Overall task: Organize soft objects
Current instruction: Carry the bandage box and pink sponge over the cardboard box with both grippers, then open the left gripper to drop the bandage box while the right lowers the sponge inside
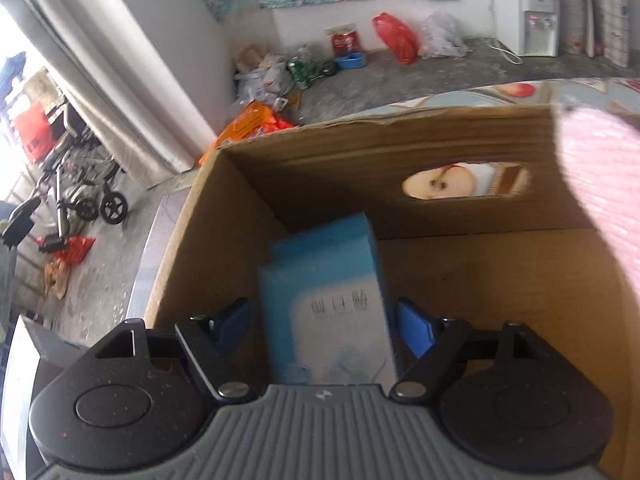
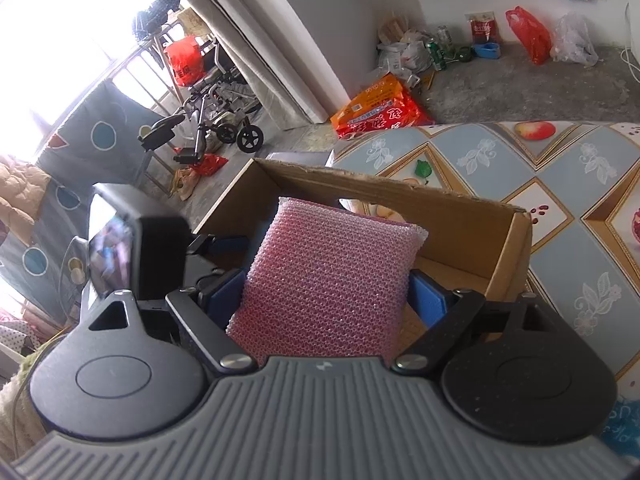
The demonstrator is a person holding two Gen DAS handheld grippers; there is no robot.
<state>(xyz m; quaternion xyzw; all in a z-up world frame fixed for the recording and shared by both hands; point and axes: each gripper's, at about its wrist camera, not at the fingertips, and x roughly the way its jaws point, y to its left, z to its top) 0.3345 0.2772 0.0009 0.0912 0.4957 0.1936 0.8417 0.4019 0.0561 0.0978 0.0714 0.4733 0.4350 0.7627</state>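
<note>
Closest to the right wrist camera, the right gripper (image 2: 326,294) has its blue pads pressed against both sides of a pink mesh scouring sponge (image 2: 328,280), a plump, pillow-shaped pad with a glittery knitted net surface and slightly pinched corners. It is held upright over the open cardboard box (image 2: 460,208), which sits on a tablecloth (image 2: 560,184) printed with fruit and blue diamond panels. From the left wrist camera, the left gripper (image 1: 322,324) is down inside the same box, its jaws set to either side of a blue and white packet (image 1: 328,300); a sliver of space shows beside each blue pad, so I cannot tell whether they are actually gripping it. The packet stands tilted toward the box's far corner, with dark lettering on its pale front panel. A blurred pink shape at the right edge of that view is the sponge. An oval handle hole (image 1: 466,182) pierces the box's far wall.
</note>
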